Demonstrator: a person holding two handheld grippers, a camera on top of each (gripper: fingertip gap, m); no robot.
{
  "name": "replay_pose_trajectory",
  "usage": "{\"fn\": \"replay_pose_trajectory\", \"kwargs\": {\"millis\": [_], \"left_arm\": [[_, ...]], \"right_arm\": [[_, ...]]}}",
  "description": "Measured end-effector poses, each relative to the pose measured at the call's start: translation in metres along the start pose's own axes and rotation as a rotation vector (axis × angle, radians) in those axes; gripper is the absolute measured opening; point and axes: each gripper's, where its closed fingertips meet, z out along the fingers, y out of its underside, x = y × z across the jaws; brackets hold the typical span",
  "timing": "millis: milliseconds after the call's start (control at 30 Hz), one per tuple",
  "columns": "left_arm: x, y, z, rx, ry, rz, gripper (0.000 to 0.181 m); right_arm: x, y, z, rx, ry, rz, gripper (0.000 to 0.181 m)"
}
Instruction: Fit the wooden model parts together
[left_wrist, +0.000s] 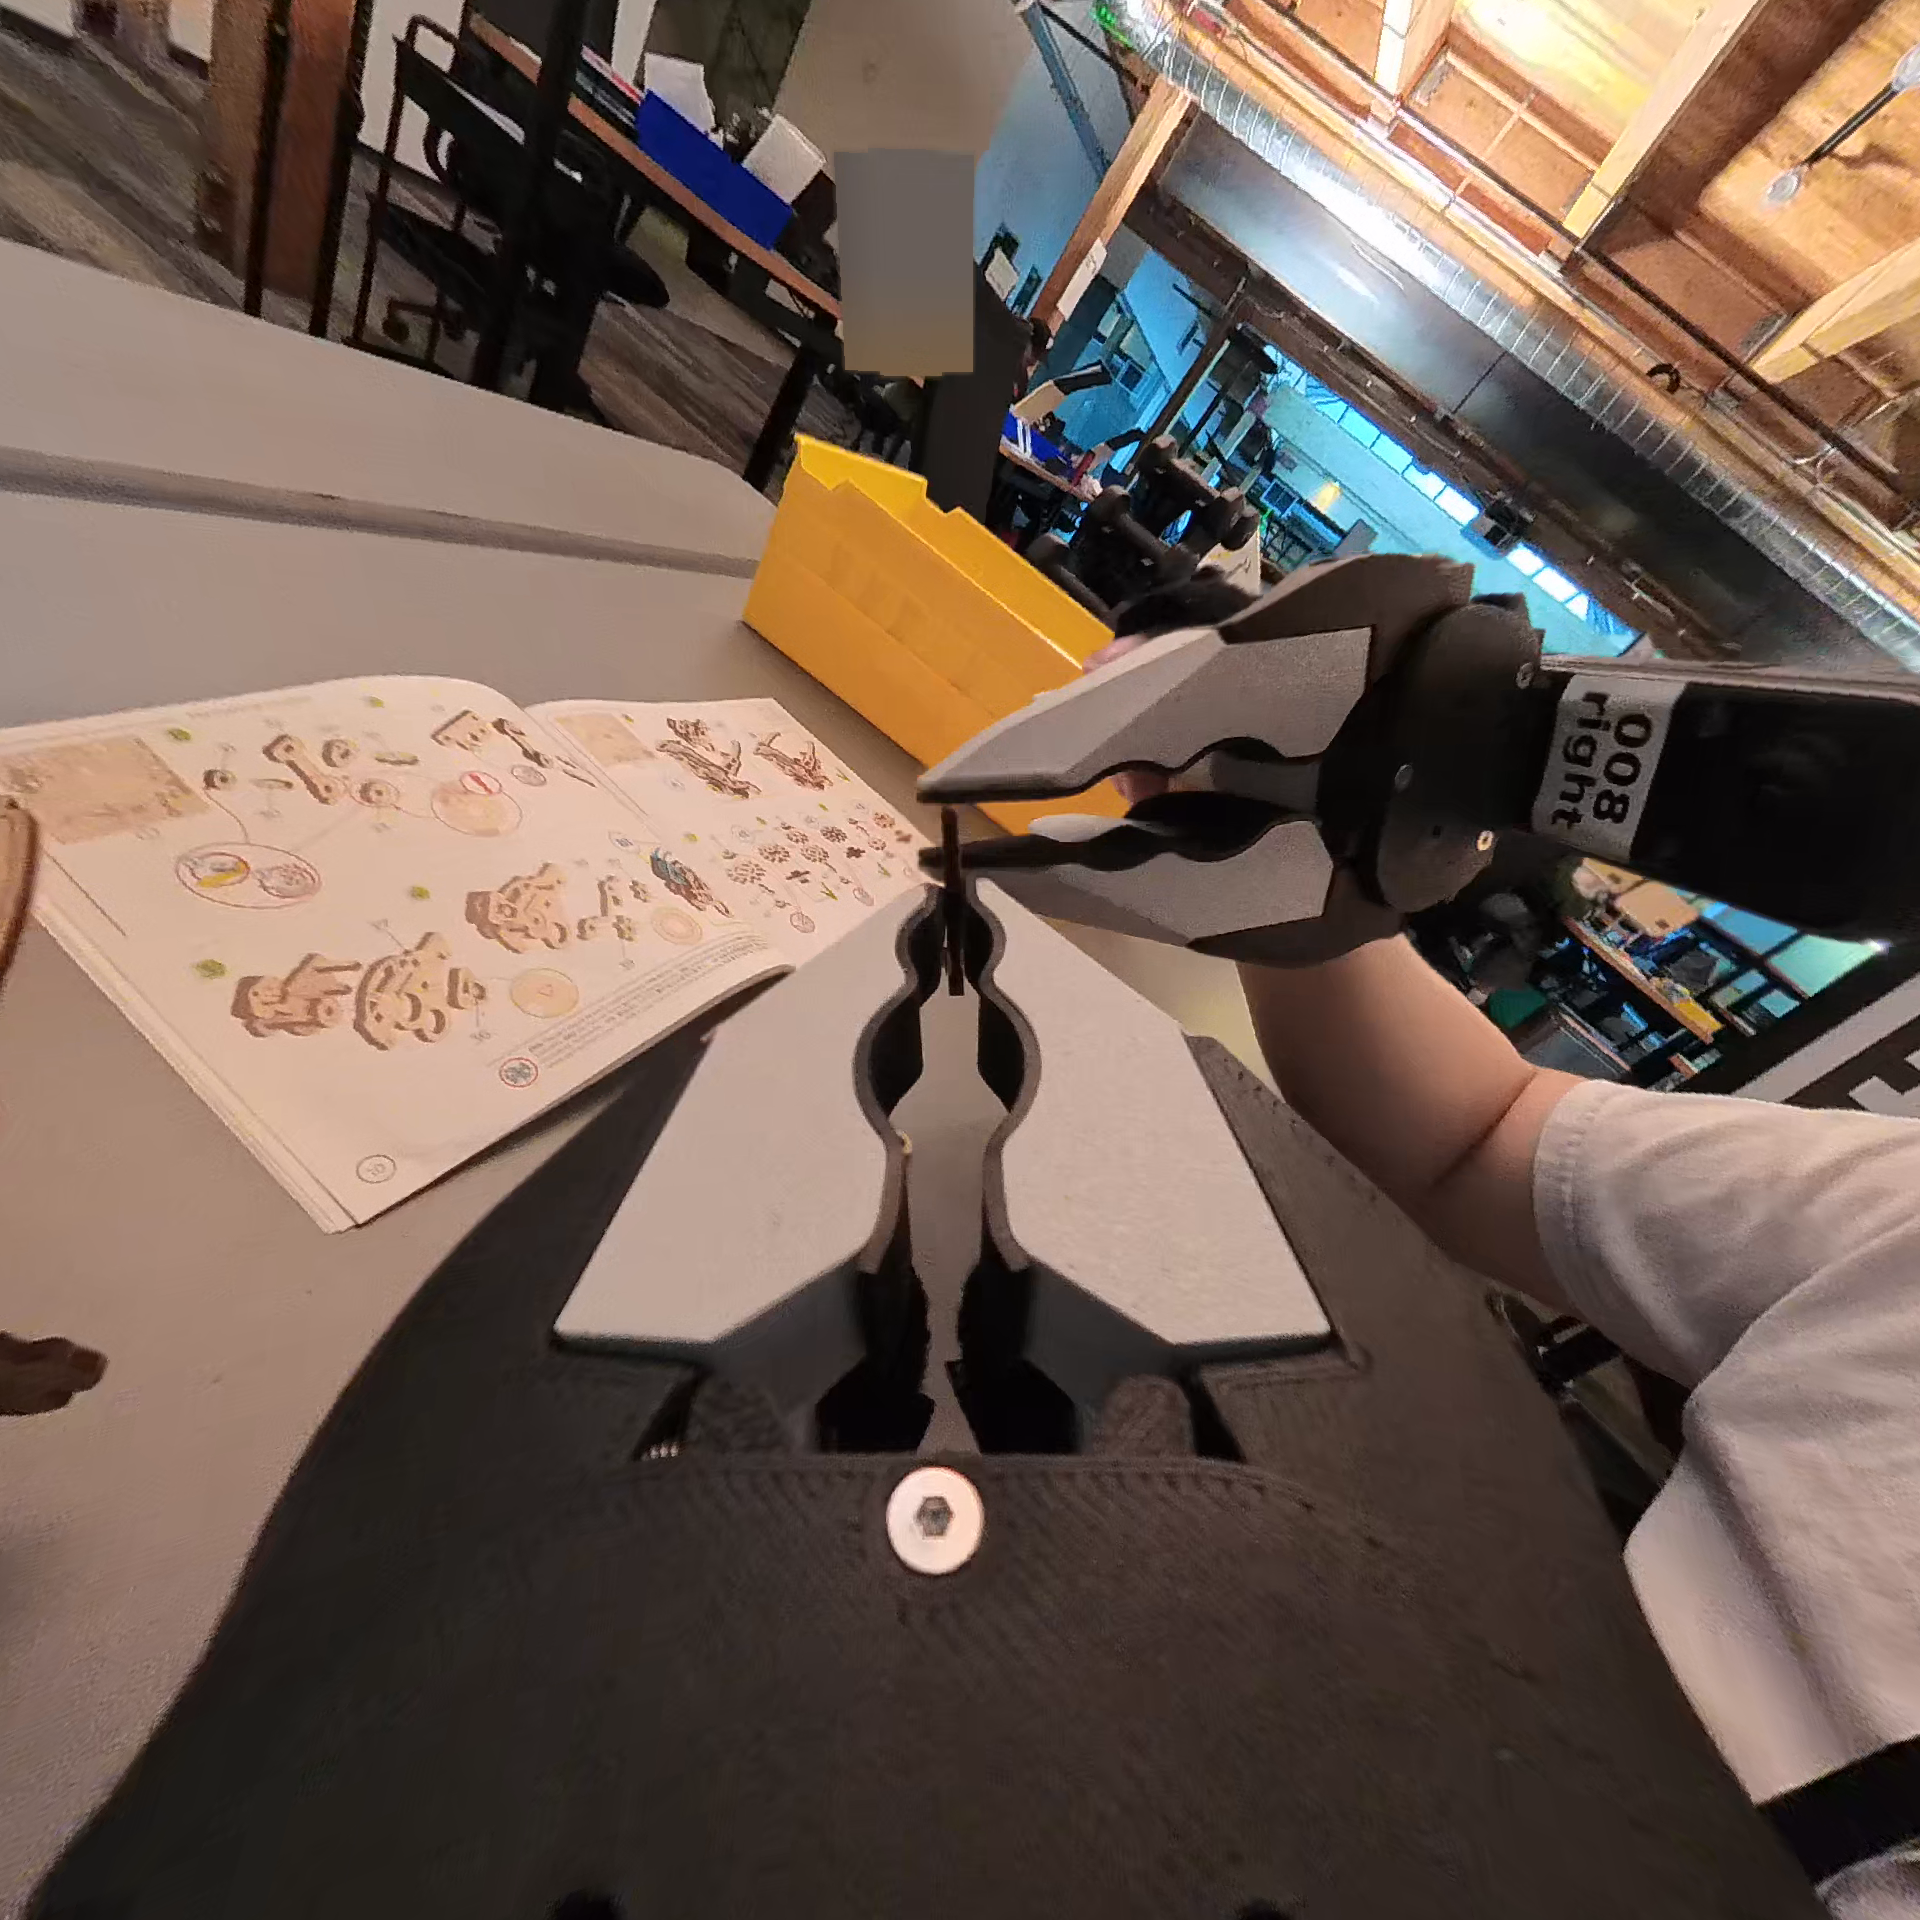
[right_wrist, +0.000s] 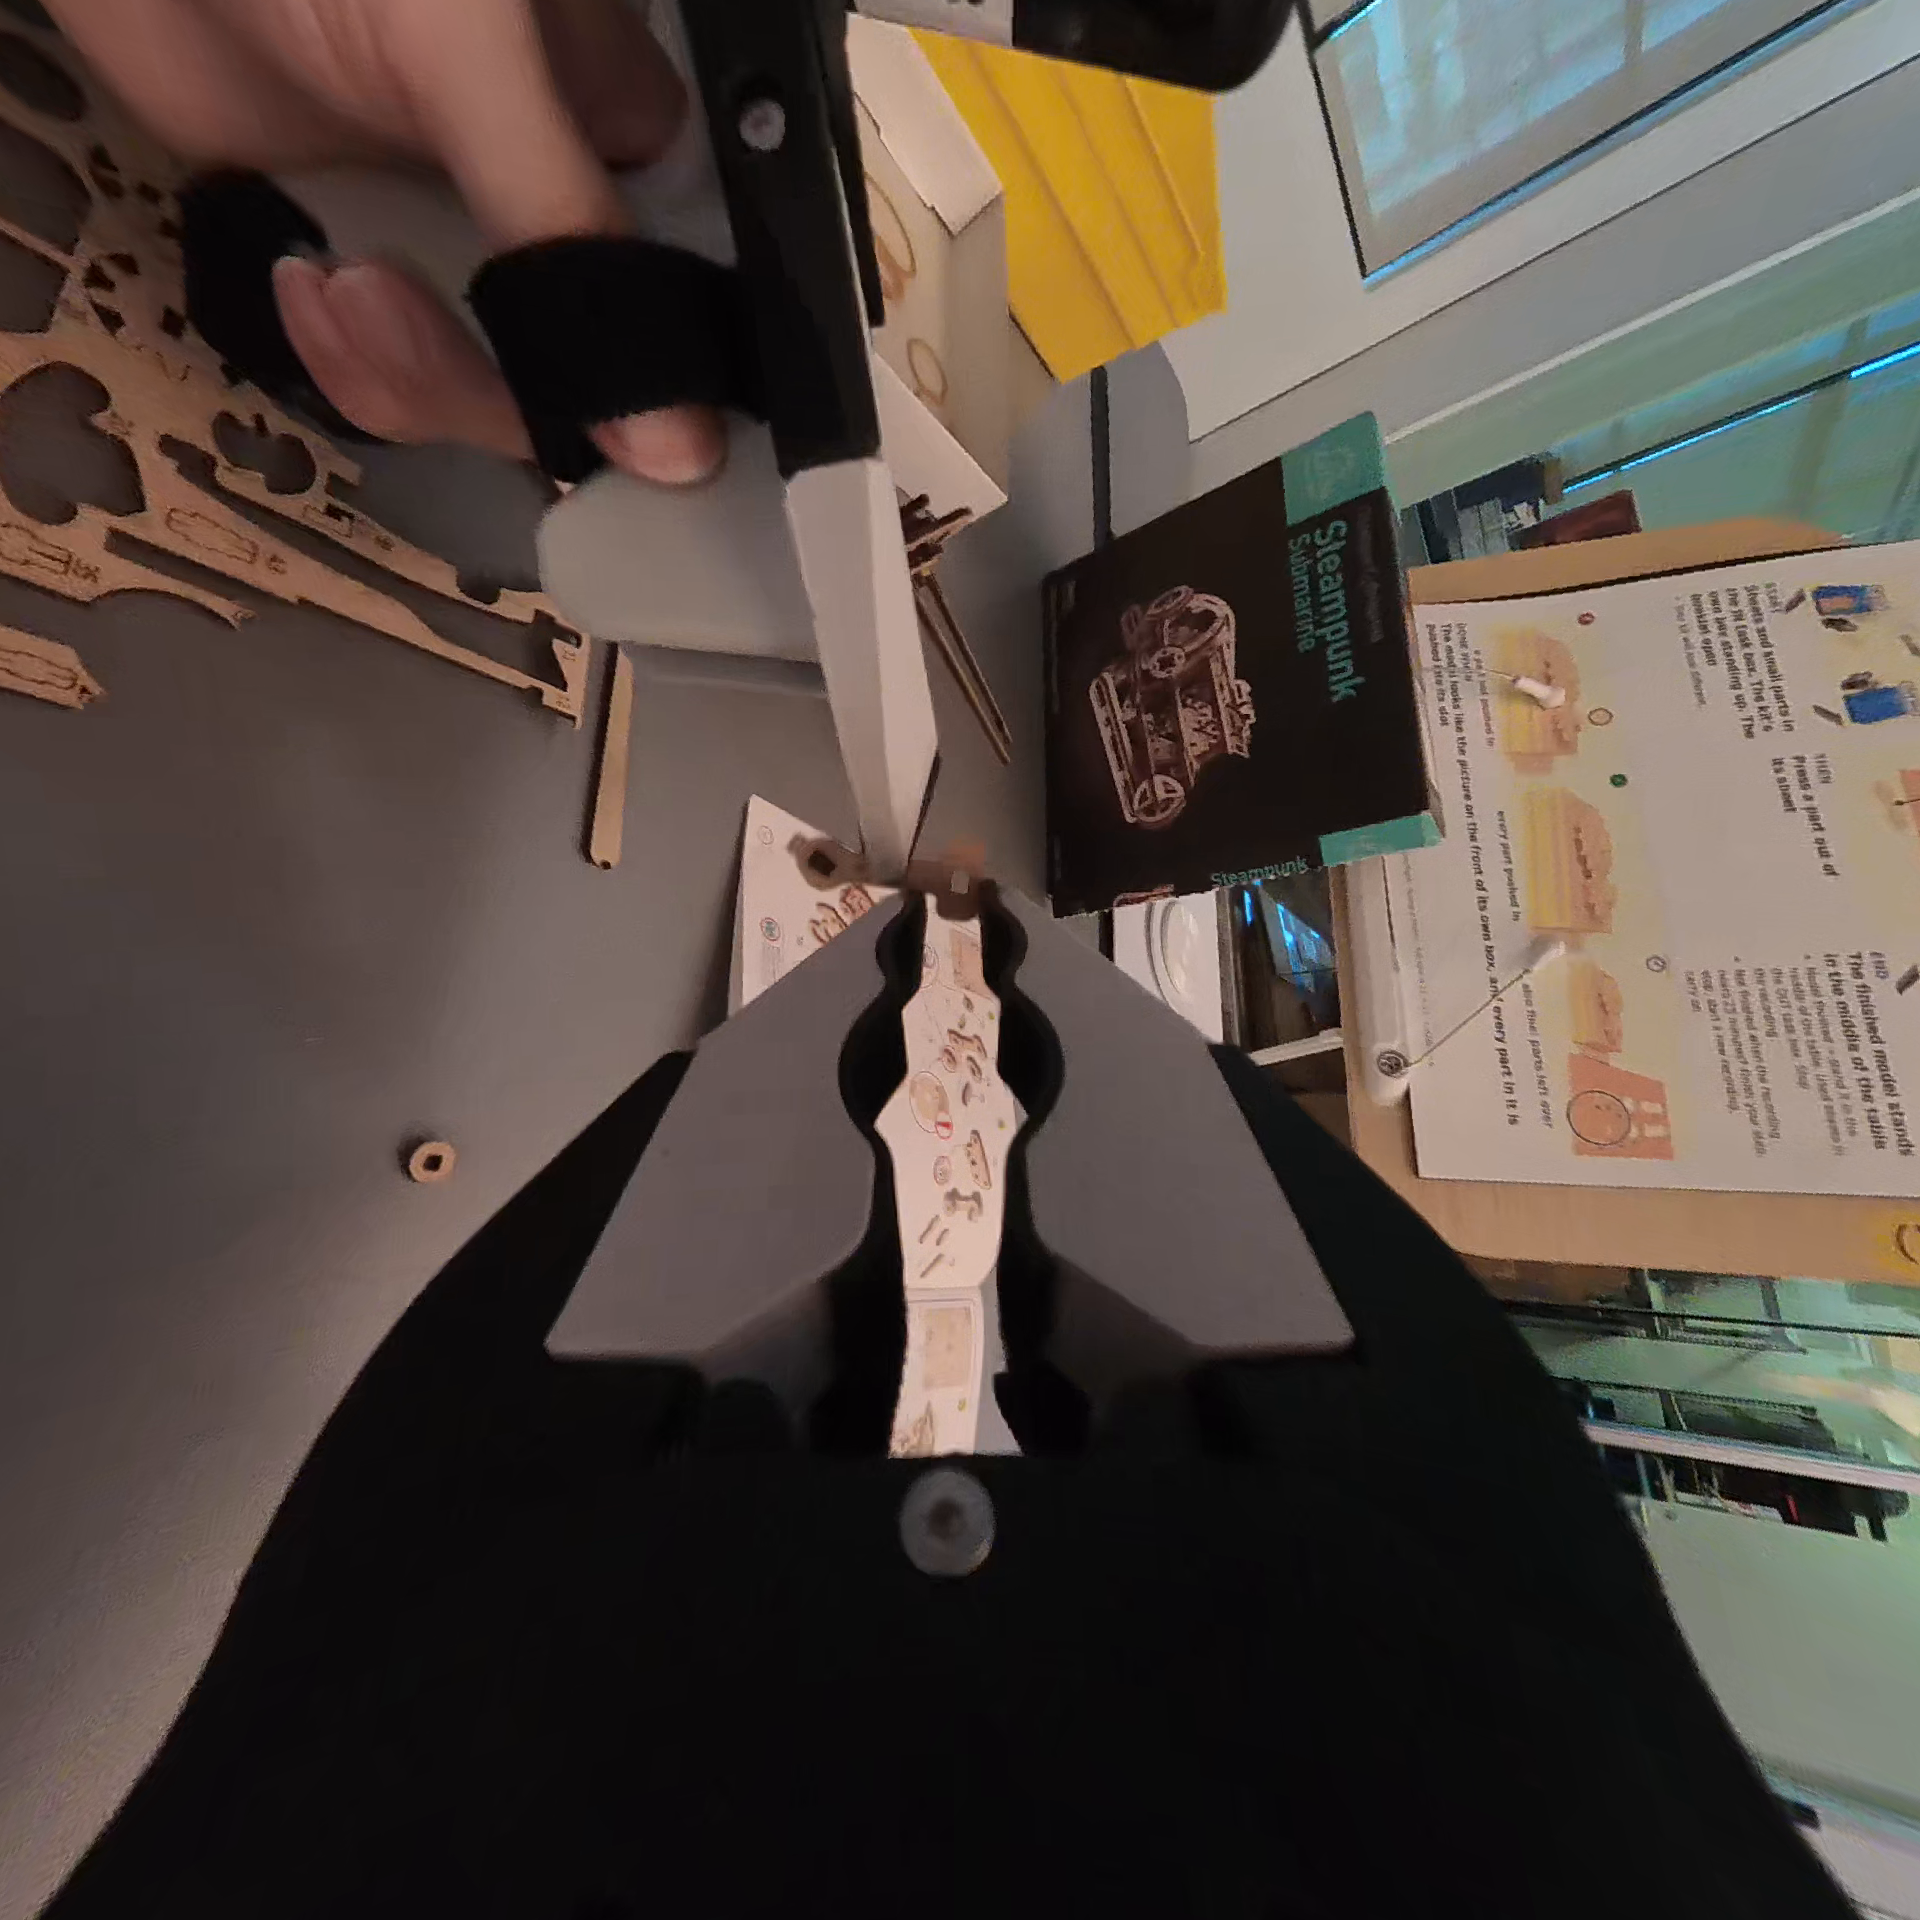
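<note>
My left gripper (left_wrist: 951, 906) fills the foreground of the left wrist view, shut on a thin dark wooden part (left_wrist: 952, 935) seen edge-on and standing upright between the tips. My right gripper (left_wrist: 927, 827) comes in from the right, its tips closed around the top end of that part. In the right wrist view my right gripper (right_wrist: 952, 900) pinches a small brown wooden part (right_wrist: 957, 883) at its tips. The left gripper (right_wrist: 883, 831) reaches down from above and meets it there. A small wooden piece with a square hole (right_wrist: 821, 858) shows just beside the left gripper's tip.
An open instruction booklet (left_wrist: 416, 883) lies on the grey table (left_wrist: 312, 416), with a yellow bin (left_wrist: 914, 603) behind. A punched wooden sheet (right_wrist: 208, 468), a wooden strip (right_wrist: 613, 758) and a small ring (right_wrist: 429, 1156) lie on the table. A dark kit box (right_wrist: 1226, 707) and an instruction board (right_wrist: 1662, 852) stand nearby. My two grippers' fingertips are within a few centimetres of each other.
</note>
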Motion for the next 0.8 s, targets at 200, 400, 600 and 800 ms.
{"fn": "replay_pose_trajectory", "kwargs": {"millis": [200,400,600,800], "left_arm": [[-0.002,0.009,0.003,-0.047,0.012,-0.023,0.000],[-0.011,0.002,-0.001,-0.040,-0.001,-0.029,0.020],[-0.021,-0.001,-0.006,-0.057,-0.049,0.071,0.010],[-0.011,0.009,0.000,-0.092,0.011,0.064,0.009]], "right_arm": [[-0.007,0.007,-0.001,-0.012,-0.013,0.020,0.007],[0.013,0.031,-0.003,0.067,0.042,0.036,0.006],[0.041,0.058,0.013,0.146,0.072,-0.051,0.006],[0.033,0.090,0.033,0.111,-0.022,0.004,0.007]]}}
